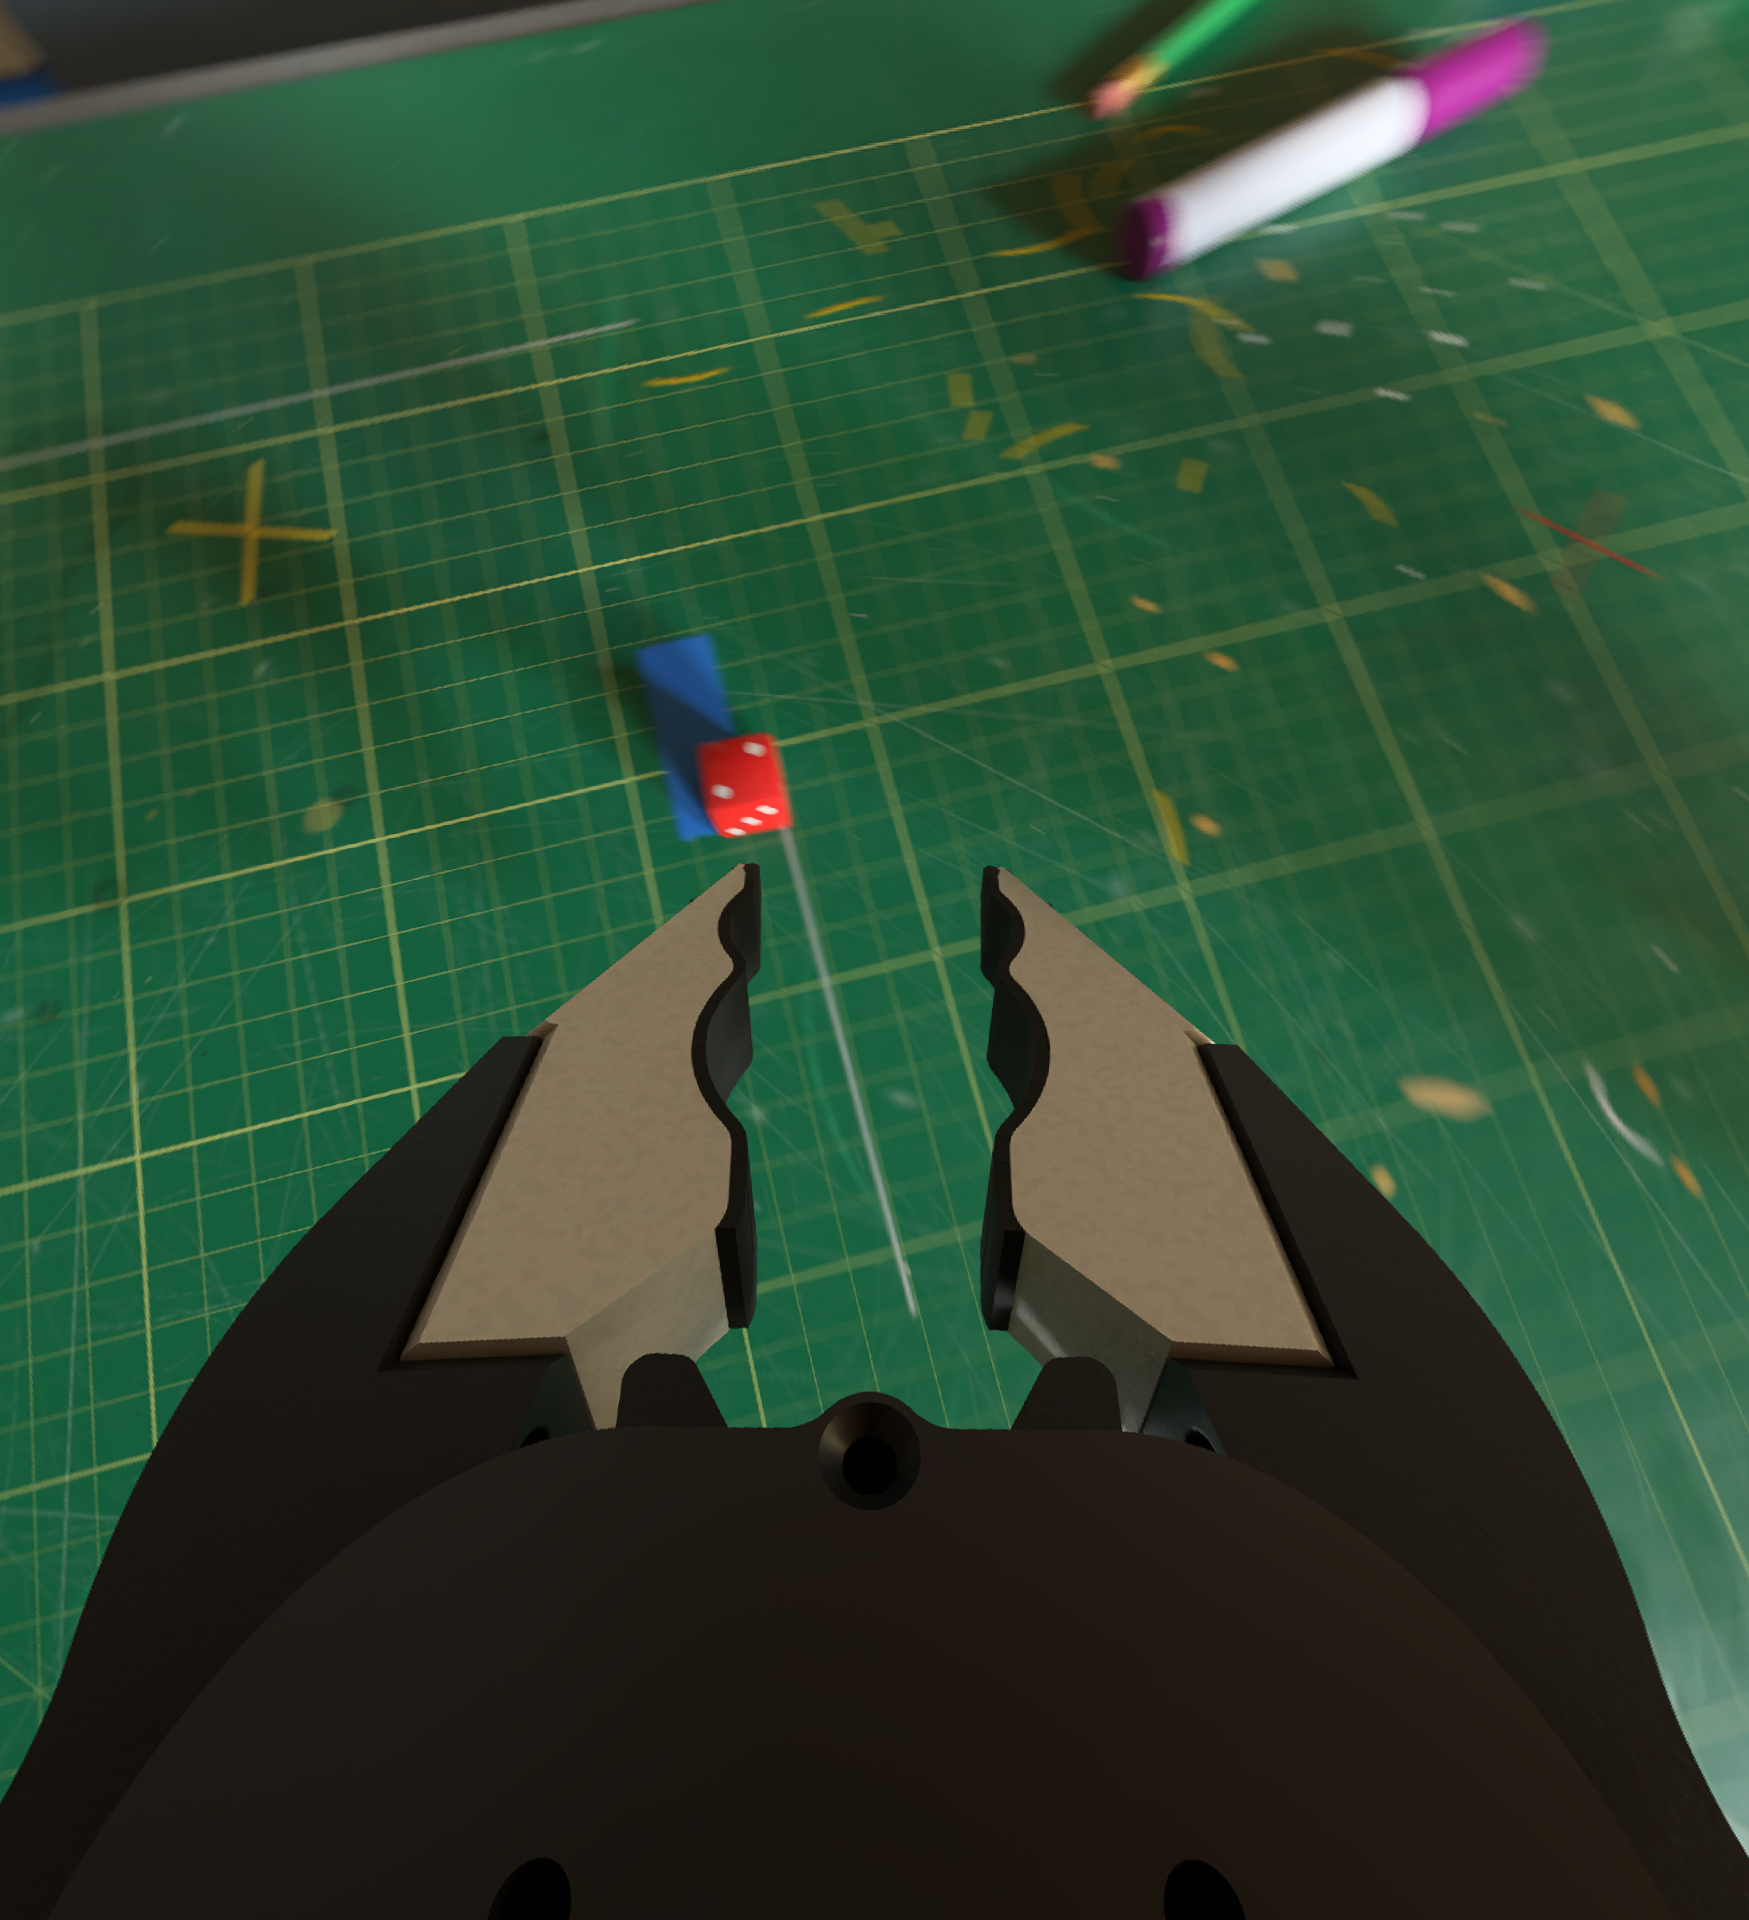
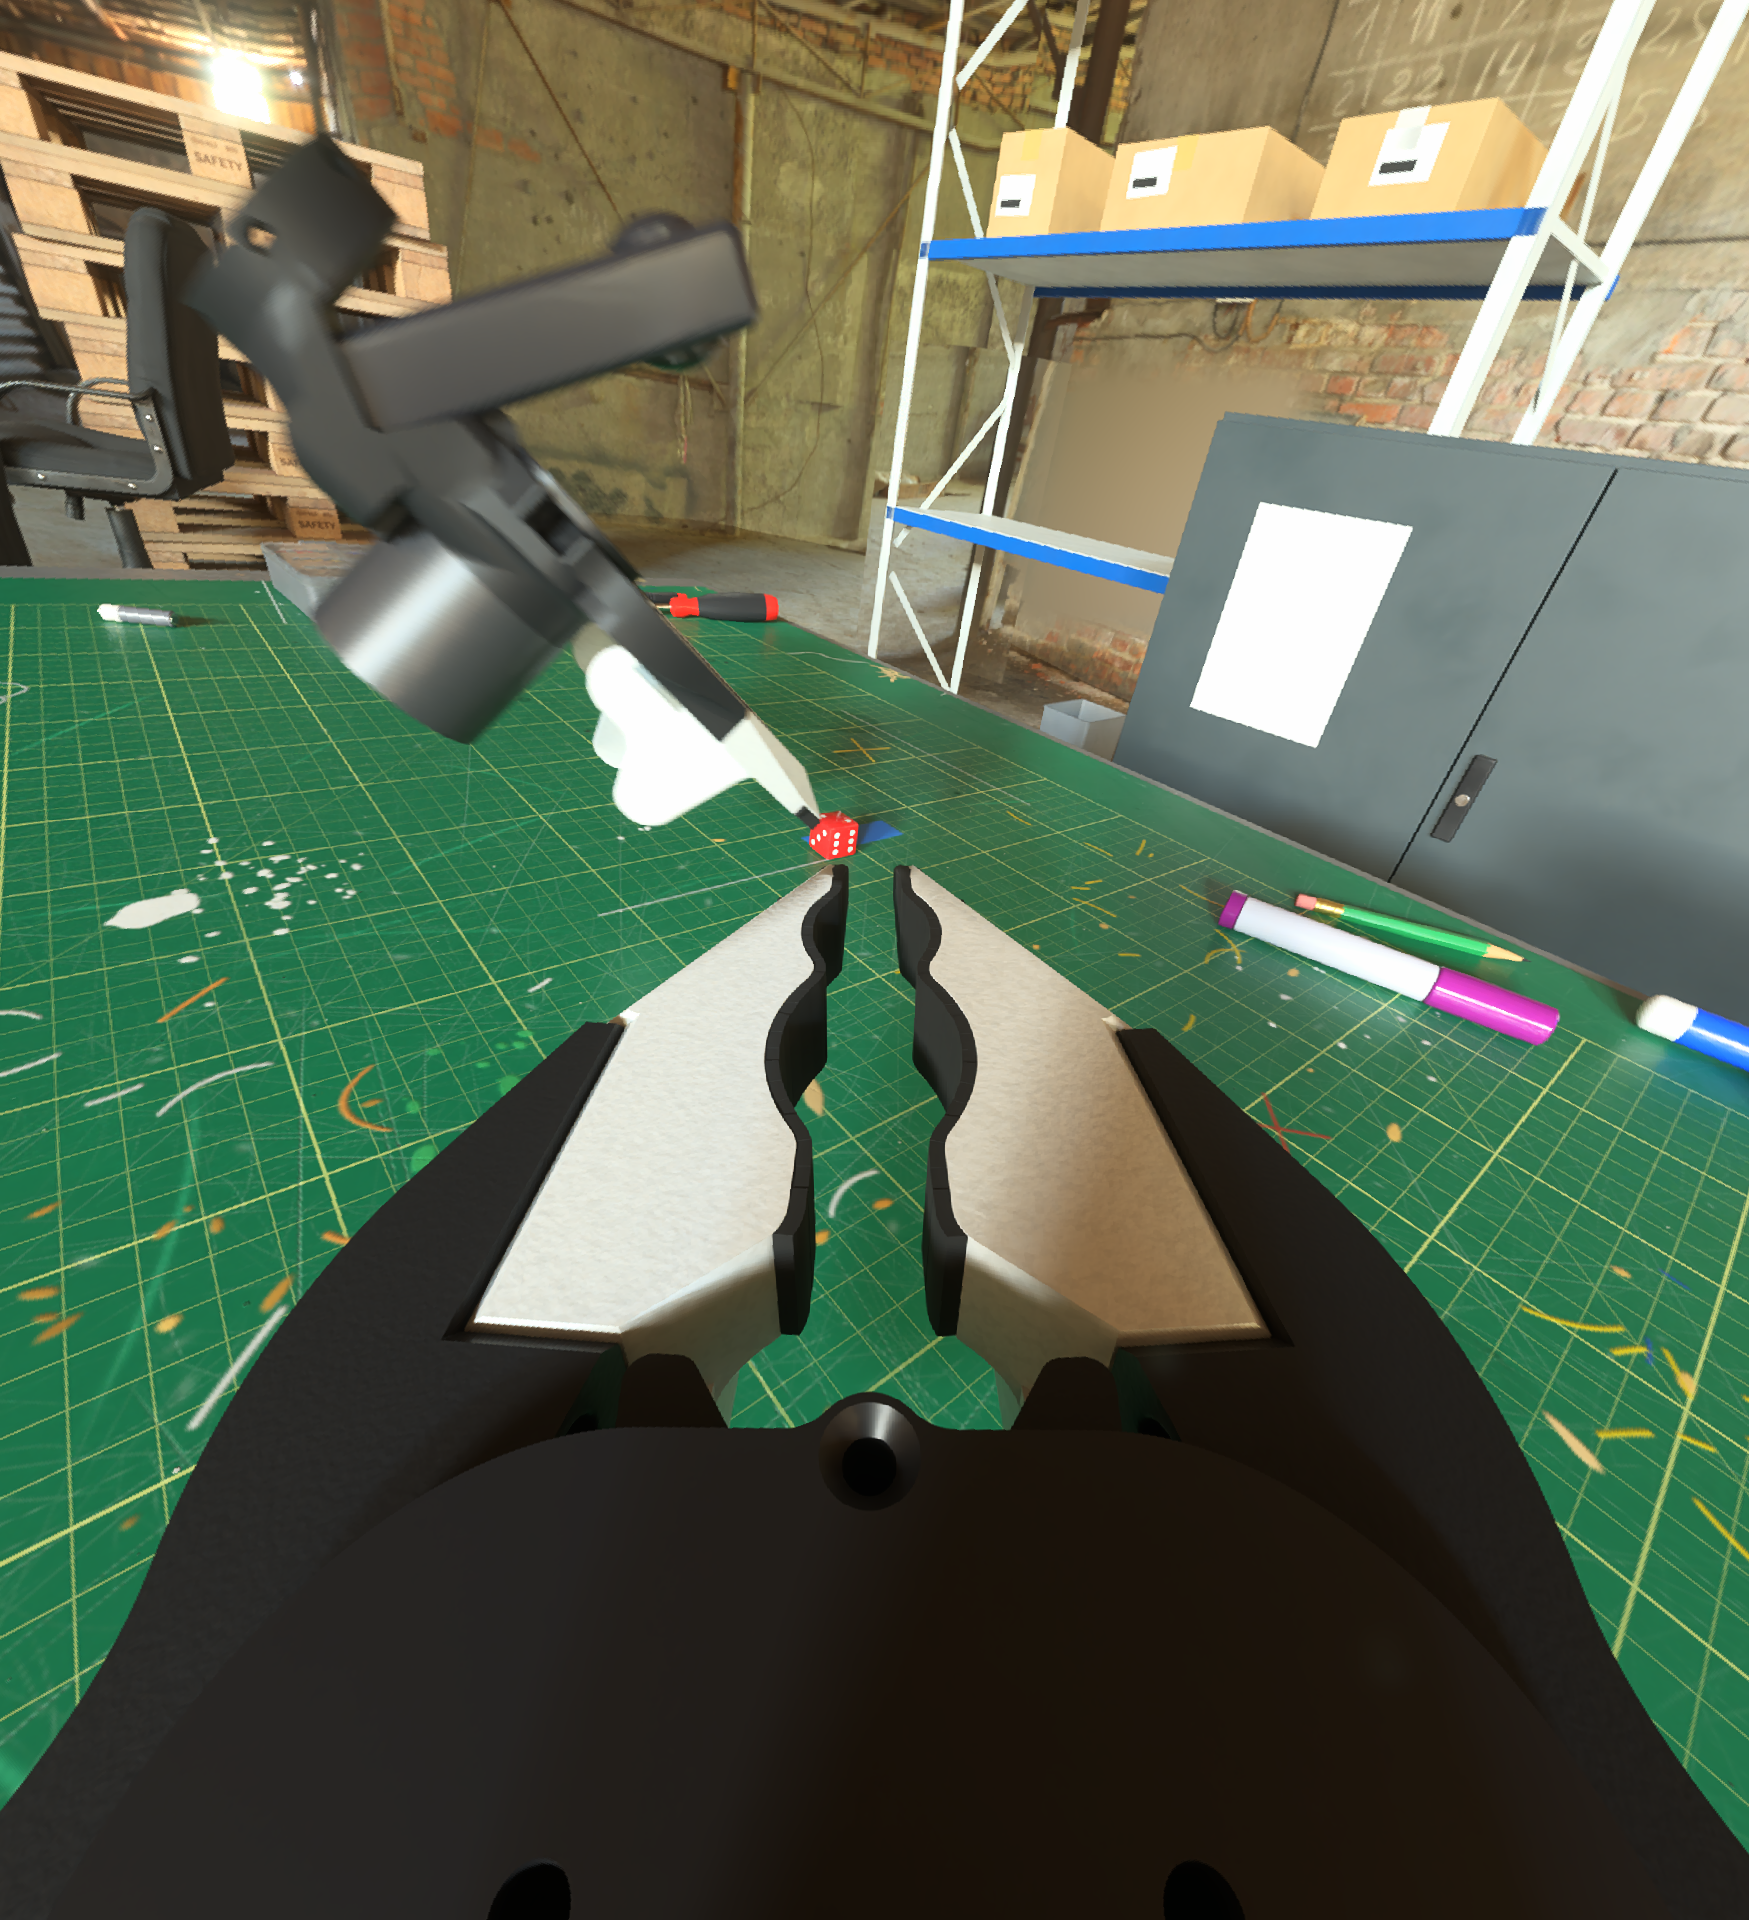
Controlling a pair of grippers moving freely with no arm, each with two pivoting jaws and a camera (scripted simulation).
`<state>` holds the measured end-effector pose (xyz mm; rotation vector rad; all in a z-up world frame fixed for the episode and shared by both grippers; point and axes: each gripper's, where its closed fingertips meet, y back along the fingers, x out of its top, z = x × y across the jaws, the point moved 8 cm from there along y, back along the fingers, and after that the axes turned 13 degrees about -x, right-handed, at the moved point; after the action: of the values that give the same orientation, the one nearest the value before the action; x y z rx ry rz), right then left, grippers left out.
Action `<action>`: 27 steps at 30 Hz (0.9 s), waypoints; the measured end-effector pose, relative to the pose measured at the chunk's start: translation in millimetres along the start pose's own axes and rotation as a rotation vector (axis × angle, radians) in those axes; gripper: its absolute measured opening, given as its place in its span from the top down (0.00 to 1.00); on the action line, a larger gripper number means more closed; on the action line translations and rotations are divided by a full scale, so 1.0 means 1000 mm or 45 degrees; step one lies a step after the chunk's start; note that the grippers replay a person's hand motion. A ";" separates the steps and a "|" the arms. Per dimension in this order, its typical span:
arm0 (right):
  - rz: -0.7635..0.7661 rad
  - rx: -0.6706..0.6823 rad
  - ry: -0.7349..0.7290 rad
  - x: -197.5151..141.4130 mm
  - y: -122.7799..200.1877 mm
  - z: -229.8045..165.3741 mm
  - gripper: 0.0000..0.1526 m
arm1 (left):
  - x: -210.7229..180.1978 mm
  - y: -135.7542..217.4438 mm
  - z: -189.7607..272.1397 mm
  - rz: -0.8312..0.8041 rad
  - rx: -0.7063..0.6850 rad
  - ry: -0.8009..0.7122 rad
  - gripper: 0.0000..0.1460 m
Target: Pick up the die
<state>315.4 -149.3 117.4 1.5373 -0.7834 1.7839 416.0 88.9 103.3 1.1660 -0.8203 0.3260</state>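
Observation:
A small red die (image 1: 742,784) with white pips sits on the green cutting mat (image 1: 330,935), partly on a blue tape patch (image 1: 681,691). My left gripper (image 1: 870,873) is open and empty, its fingertips just short of the die, which lies ahead and slightly left of the gap. In the right wrist view the die (image 2: 834,835) lies just beyond my right gripper (image 2: 871,875), whose jaws stand a narrow gap apart with nothing between them. The left gripper (image 2: 802,816) shows there, tilted down, its tip right beside the die.
A white marker with purple caps (image 1: 1327,151) (image 2: 1389,966) and a green pencil (image 1: 1176,47) (image 2: 1410,928) lie to the right. A blue marker (image 2: 1743,1049) lies farther right. A red-handled screwdriver (image 2: 724,606) lies at the mat's far edge. A grey cabinet (image 2: 1535,665) stands beyond.

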 end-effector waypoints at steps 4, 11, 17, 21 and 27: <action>0.013 0.003 -0.017 0.002 0.002 0.003 0.94 | 0.010 -0.028 -0.023 -0.063 0.166 0.172 0.70; 0.020 0.029 0.008 0.004 0.002 0.000 0.94 | 0.010 -0.048 -0.032 -0.121 0.212 0.211 0.80; 0.027 0.008 -0.010 0.005 0.004 0.004 0.94 | 0.012 -0.036 -0.015 -0.111 -0.108 0.119 0.87; 0.032 -0.004 -0.033 0.005 0.004 0.005 0.94 | 0.027 0.000 0.024 0.083 -0.530 -0.375 0.87; 0.070 0.024 -0.103 0.007 0.004 0.004 0.95 | 0.058 0.058 0.082 0.055 -0.998 -0.843 0.87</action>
<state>313.7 -153.8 124.8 1.6233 -0.8578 1.7825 387.1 27.2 196.8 0.4939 -1.3866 -0.3613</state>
